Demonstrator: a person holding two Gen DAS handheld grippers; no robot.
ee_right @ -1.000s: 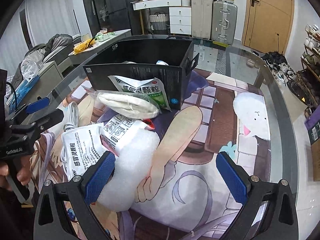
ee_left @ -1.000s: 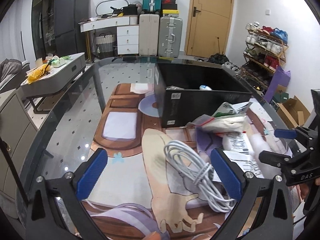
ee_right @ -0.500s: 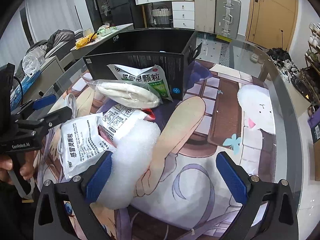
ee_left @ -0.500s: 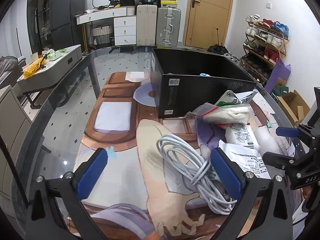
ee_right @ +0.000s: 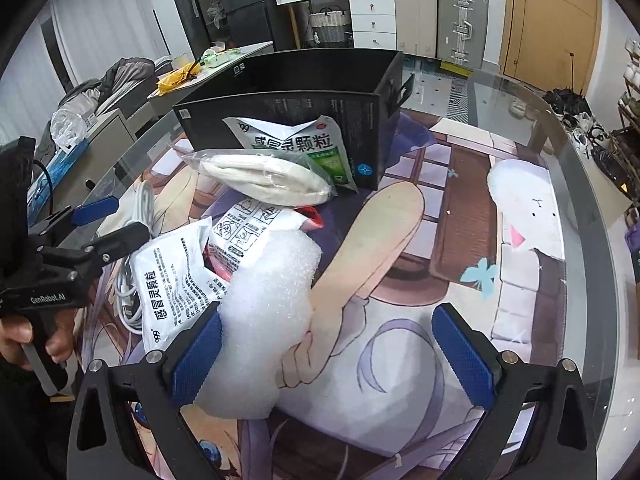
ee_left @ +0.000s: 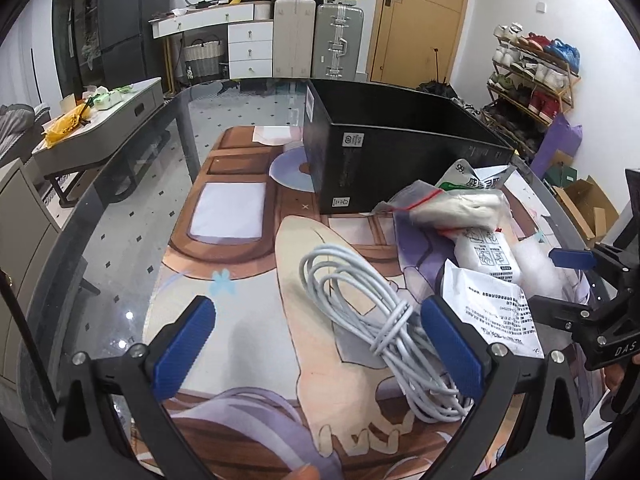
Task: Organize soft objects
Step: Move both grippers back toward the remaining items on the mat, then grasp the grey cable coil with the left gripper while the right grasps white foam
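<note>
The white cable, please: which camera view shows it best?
The left wrist view: the white cable lies coiled in full between the open left gripper fingers. In the right wrist view the cable is mostly hidden behind the left gripper and packets.

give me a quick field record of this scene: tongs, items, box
left tongs: open, over cable
right tongs: open, bubble wrap by left pad
box: black, open top, on table
green pouch: leaning on box
cloth bag: in front of pouch
white packets: between cable and bubble wrap
</note>
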